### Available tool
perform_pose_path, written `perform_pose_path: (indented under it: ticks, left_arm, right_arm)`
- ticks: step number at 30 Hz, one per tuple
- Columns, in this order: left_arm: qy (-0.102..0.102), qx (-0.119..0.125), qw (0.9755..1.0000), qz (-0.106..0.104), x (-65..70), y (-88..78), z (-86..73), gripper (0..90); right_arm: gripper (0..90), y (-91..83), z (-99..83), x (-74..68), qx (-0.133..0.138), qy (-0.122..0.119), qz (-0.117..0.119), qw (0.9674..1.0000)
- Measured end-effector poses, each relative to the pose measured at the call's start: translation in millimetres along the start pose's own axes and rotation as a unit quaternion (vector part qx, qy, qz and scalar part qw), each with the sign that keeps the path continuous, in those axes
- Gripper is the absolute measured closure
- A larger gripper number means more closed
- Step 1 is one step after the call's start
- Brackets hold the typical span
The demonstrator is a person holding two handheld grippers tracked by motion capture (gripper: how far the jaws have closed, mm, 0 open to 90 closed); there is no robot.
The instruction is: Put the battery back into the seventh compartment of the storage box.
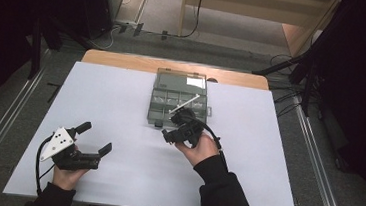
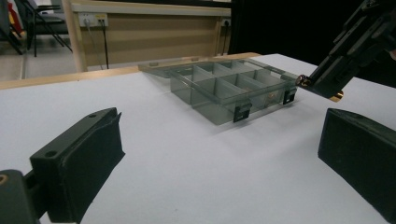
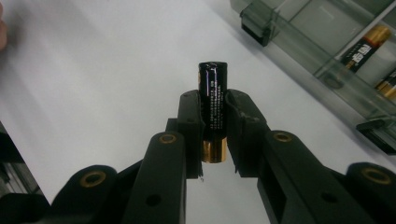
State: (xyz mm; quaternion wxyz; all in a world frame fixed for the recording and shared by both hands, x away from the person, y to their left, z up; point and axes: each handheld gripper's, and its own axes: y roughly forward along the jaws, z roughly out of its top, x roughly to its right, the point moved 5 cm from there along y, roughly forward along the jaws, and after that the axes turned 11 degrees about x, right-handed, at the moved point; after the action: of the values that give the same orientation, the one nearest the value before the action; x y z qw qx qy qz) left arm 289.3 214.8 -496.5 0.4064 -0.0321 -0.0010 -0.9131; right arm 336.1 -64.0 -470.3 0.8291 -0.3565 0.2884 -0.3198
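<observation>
Between the two pads of the right claw (image 3: 212, 130): one battery (image 3: 213, 105), black body with a gold end, clamped along its length, black end projecting past the fingertips, gold end toward the claw body

Right claw position, high view (image 1: 176, 132): above the white bench (image 1: 114, 177), just beside the near edge of the compartment box (image 1: 178, 102), held in a hand entering from the lower edge

Left gripper view: right claw (image 2: 322, 84) at upper right, battery (image 2: 304, 81) at its tip, close to the near right corner of the box (image 2: 224, 88), clear of the bench surface (image 2: 187, 172)

Compartment box: translucent grey, lid open and laid back, black latches on the near wall; further batteries (image 3: 365, 45) lying in a compartment, seen in the right gripper view

Left claw (image 1: 95, 138): apart, nothing between the pads, low over the near left part of the bench, well apart from the box
</observation>
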Motion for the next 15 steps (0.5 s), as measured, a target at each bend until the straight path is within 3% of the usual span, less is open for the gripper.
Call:
perform_pose_path:
  ticks: [8,11,15]
  left_arm:
    - [0.000,-0.001,1.0000,0.000,-0.4,0.2,-0.2,0.0]
    - [0.001,-0.002,1.0000,0.000,-0.2,0.2,-0.3,0.0]
    - [0.001,-0.001,1.0000,0.001,-0.5,0.0,-0.2,0.0]
  right_arm:
    - [77.4,-4.6,3.6,15.4,0.027,0.031,0.015,0.9990]
    - [77.4,-6.7,6.7,24.9,0.046,0.055,0.019,0.9973]
    - [77.4,-6.7,7.7,30.8,0.057,0.067,0.019,0.9959]
